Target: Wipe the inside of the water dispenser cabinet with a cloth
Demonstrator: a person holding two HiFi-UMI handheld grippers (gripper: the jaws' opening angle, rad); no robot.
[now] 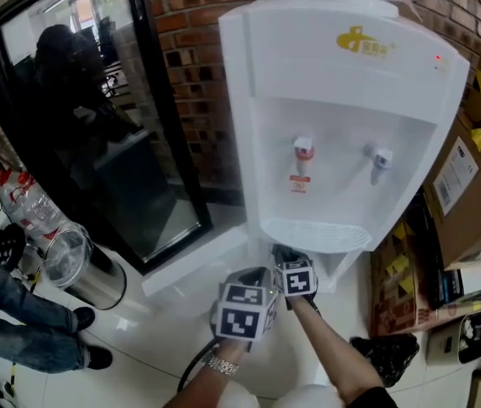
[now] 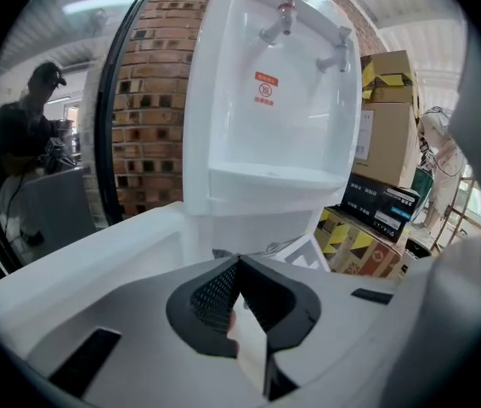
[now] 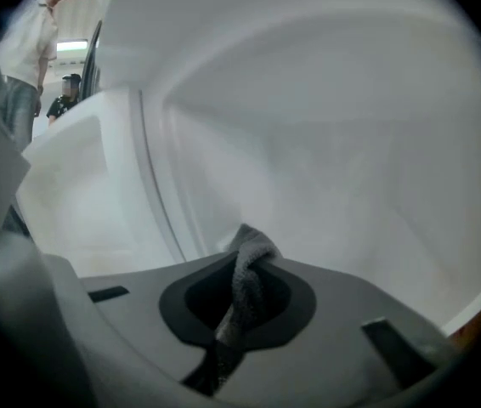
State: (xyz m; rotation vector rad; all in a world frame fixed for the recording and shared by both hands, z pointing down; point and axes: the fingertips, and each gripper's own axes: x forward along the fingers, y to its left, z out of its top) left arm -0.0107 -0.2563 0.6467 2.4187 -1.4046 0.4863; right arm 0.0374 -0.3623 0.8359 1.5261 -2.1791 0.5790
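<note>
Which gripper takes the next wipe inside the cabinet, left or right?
Right. The right gripper is shut on the grey cloth and already faces the white cabinet wall. The left gripper is shut on nothing and looks at the dispenser front from outside.

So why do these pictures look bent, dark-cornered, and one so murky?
Head view: evenly lit, but the glass door mirrors a dark figure. Left gripper view: a wide lens curves the dispenser and blackens the corners. Right gripper view: dim and soft inside the cabinet; only the cloth looks fairly sharp.
</note>
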